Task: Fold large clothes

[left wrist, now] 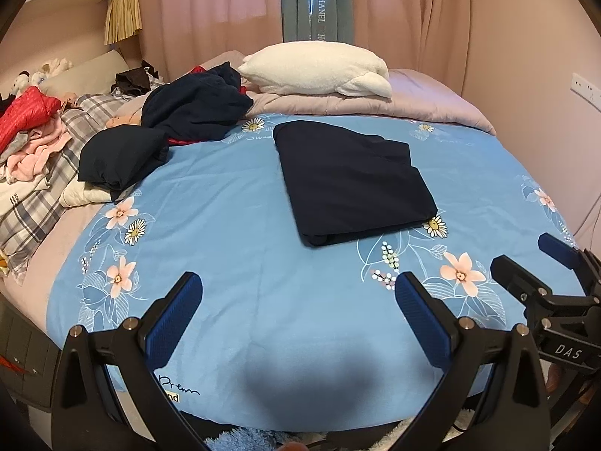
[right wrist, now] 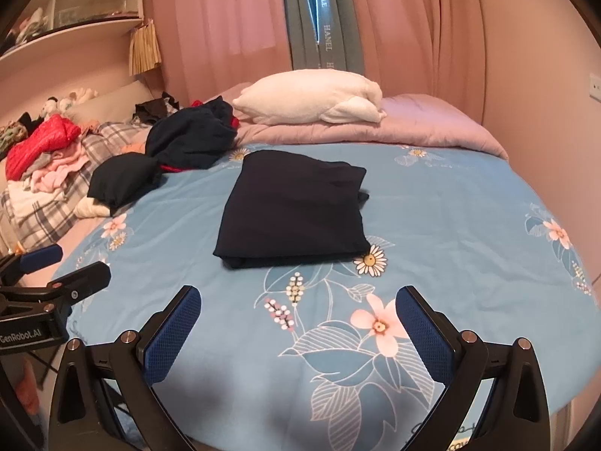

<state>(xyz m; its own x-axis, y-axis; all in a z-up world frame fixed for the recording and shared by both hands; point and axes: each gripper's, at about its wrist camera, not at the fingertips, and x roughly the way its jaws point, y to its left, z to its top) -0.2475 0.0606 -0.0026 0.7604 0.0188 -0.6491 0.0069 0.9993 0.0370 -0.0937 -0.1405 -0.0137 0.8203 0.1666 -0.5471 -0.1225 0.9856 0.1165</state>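
Lying folded on the bedspread [left wrist: 233, 225]: dark garment [left wrist: 349, 184].

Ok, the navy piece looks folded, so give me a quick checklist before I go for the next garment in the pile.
1. Left gripper open and empty: ok.
2. Right gripper open and empty: ok.
3. Folded navy garment lies flat on the blue floral sheet, clear of both grippers: ok.
4. Folded edges squared: not ok, a bit of cloth sticks out at its far right corner.
5. Next piece, the crumpled navy garment, lies on top of the heap: ok.
6. Whether it is tangled with the red cloth beneath: cannot tell.
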